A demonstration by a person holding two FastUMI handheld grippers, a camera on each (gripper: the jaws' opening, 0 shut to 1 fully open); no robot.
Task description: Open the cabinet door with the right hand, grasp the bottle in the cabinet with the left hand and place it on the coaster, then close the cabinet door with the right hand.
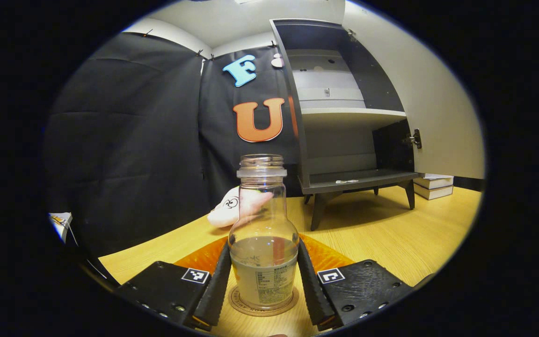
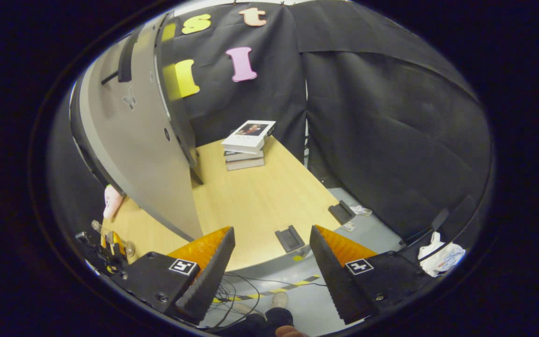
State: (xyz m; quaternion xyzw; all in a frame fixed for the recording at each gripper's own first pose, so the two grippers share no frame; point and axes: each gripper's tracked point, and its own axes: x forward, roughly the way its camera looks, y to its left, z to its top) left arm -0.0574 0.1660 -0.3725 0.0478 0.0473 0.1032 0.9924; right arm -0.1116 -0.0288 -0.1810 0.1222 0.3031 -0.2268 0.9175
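The bottle (image 1: 263,243) stands upright on the round coaster (image 1: 263,304) at 6 o'clock in the left gripper view, with the left gripper (image 1: 263,281) closed narrowly around its lower body, both fingers (image 1: 215,285) pressing its sides. It has no cap and is partly filled with cloudy liquid, so the main risk I judge here is a spill: if the fingers part unevenly or drag on withdrawal, they could tip the tall, narrow-necked bottle or slide it off the coaster's edge. The coaster itself looks light and could shift with it.

At 1 o'clock the cabinet (image 1: 344,117) stands open, its door (image 1: 438,107) swung out toward 3 o'clock. In the right gripper view the right gripper (image 2: 272,262) hangs with fingers wide apart and nothing between them, the door (image 2: 138,154) at 9 to 10 o'clock. Closing is not yet done; a hard push could rock the cabinet on its thin legs, and the stack of books (image 2: 247,145) at 12 o'clock sits near the door's far side.

The bottle carries a label with fine print, too small to read. The coaster's rim bears lettering, also illegible
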